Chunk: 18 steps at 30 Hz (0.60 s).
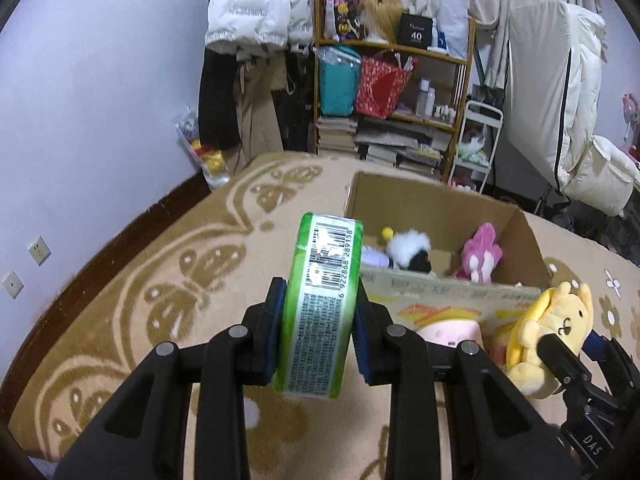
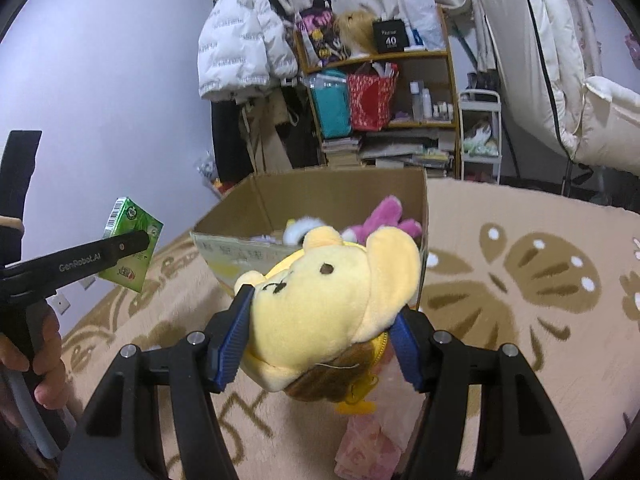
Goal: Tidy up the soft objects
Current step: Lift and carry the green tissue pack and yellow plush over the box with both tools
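My right gripper (image 2: pixel 320 336) squeezes the yellow plush toy (image 2: pixel 320 300); it's light and squashy. My left gripper (image 1: pixel 318 332) clamps the green tissue pack (image 1: pixel 320 300).

A beige blanket (image 1: pixel 120 280) with brown flower and butterfly patterns covers the near surface. Far behind it stands a wooden shelf (image 1: pixel 394 52) against the wall. On its middle level there is a teal bag (image 1: pixel 338 82) and, just beside it on the right, a red bag (image 1: pixel 380 84). Stacks of books (image 1: pixel 392 140) lie on the low level. A white puffer jacket (image 1: pixel 256 4) hangs to the left of the shelf. On the left wall, low, a white socket (image 1: pixel 39 250) is seen.
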Motion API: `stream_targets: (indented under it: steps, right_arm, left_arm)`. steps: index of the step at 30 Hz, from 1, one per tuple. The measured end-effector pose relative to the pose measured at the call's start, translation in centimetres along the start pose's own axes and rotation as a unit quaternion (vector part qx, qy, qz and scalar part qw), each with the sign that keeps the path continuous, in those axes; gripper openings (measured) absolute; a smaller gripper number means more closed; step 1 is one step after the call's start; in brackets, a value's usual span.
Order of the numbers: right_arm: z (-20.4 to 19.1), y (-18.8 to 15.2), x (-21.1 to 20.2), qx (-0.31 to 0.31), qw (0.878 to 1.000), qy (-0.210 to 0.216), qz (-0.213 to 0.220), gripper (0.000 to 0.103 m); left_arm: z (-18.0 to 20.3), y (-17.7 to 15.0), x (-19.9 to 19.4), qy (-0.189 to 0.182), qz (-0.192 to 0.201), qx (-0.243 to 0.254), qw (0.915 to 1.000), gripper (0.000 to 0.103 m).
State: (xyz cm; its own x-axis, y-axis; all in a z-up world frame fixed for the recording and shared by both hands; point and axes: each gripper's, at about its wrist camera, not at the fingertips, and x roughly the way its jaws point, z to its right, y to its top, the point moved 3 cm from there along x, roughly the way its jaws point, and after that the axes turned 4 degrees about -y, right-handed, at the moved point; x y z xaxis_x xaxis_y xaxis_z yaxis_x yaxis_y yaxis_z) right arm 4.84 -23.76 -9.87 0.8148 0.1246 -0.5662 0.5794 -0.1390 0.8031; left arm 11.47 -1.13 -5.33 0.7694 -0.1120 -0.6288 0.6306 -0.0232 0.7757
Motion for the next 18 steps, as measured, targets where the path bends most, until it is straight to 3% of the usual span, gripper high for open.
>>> stream_targets:
  steps: [9,18]
  right_arm:
    - [-0.1,2.2,-1.5,0.0,0.999,-0.003,0.043,0.068]
    - [-0.1,4.4,-1.4,0.001,0.997,-0.006,0.072,0.068]
  left_arm:
    - [1.2,2.7,-0.7,-0.013,0.047,0.013,0.9987,0.028]
    - [2.4,5.3,0.1,-0.013,0.067,0.035,0.9971,0.028]
